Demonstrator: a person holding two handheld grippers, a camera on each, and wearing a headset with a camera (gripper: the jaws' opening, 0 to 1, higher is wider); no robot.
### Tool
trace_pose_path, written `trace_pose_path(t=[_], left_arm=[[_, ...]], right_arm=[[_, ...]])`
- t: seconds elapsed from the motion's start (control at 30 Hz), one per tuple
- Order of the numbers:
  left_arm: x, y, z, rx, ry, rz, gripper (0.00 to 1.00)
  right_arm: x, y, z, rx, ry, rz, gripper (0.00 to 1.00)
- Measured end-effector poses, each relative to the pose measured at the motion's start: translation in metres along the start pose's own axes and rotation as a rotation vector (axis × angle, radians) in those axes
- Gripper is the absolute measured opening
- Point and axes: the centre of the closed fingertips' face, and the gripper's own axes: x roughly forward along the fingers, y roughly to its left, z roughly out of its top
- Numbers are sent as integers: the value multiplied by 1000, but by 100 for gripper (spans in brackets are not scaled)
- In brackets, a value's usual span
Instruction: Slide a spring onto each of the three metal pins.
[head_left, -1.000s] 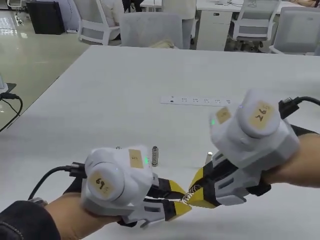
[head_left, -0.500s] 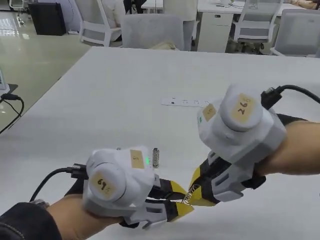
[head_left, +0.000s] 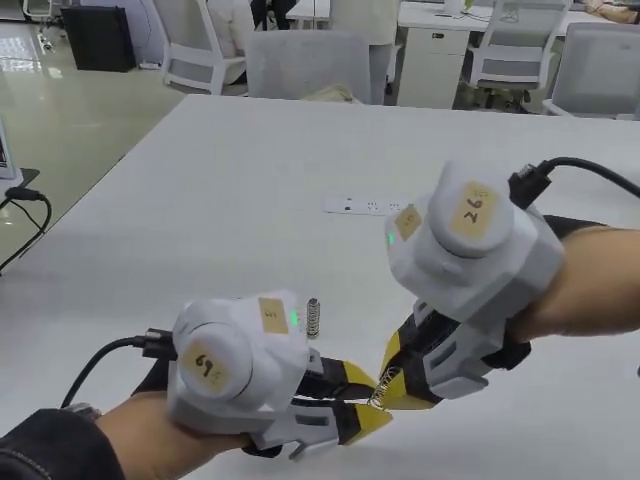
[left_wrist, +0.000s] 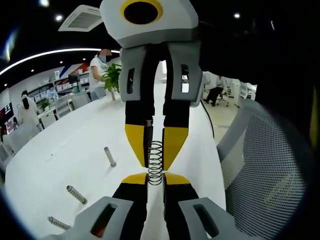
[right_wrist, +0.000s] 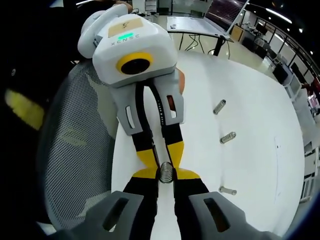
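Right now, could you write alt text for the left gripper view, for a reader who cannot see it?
A silver metal coil spring is pinched between two yellow-tipped grippers, the left gripper from below and the right gripper from above. On the white table to the left sit one bare metal pin and two pins carrying springs.

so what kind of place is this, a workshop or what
Most likely an open-plan office: a big white table with a power strip, mesh office chairs around it, and a potted plant further back.
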Motion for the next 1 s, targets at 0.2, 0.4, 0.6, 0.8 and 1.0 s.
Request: trace_pose_path(t=[0.2, 0.4, 0.6, 0.8, 1.0], left_arm=[[0, 1, 2, -18, -9, 1, 6], [-1, 1, 2, -34, -15, 1, 11], [-2, 1, 1, -62, -17, -2, 18], [-2, 2, 1, -75, -19, 1, 26], [-2, 2, 3, -90, -32, -2, 37]], right_arm=[[-2, -2, 1, -4, 4, 0, 8], [-2, -2, 0, -3, 8, 0, 8], [-4, -5, -1, 4, 5, -5, 8], [-6, -6, -2, 10, 4, -11, 8], [-8, -9, -1, 12, 4, -16, 8]])
